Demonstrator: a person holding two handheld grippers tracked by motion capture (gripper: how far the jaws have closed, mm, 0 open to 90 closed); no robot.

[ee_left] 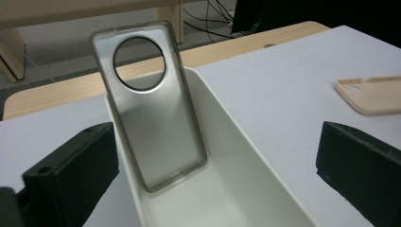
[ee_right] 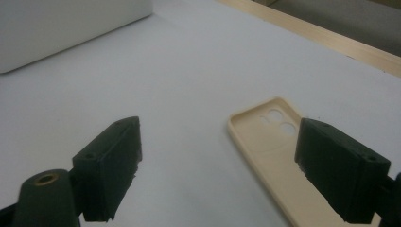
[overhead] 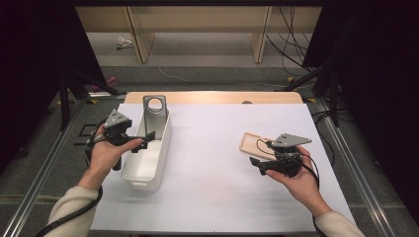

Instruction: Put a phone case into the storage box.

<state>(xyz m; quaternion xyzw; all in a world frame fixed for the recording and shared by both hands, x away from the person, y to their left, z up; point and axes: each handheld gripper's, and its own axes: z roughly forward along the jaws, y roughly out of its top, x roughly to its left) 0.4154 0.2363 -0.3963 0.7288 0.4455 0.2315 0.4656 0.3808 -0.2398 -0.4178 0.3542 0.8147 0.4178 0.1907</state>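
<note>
Two hands come in from the near edge of the table [overhead: 212, 197], each holding a gripper. Over on the left, the left gripper [overhead: 143, 139] hangs at the near rim of a white bin [overhead: 148, 170], its jaws spread wide with nothing between them; in the left gripper view they stand either side of the bin's open end. Inside the bin a grey case [ee_left: 149, 106] stands nearly upright, leaning back against the far wall, its big round camera hole at the top, rising clear above the rim. Nothing touches it.

On the right side, the right gripper [overhead: 261, 165] hovers just above the white sheet, jaws likewise parted and empty. A beige case [ee_right: 279, 161] lies flat on the sheet, hollow side up, its two small lens holes at the far end. In the right gripper view one jaw stands over the case's edge, the other over bare sheet; whether that jaw touches it I can't tell. Bin and beige case sit well apart.
</note>
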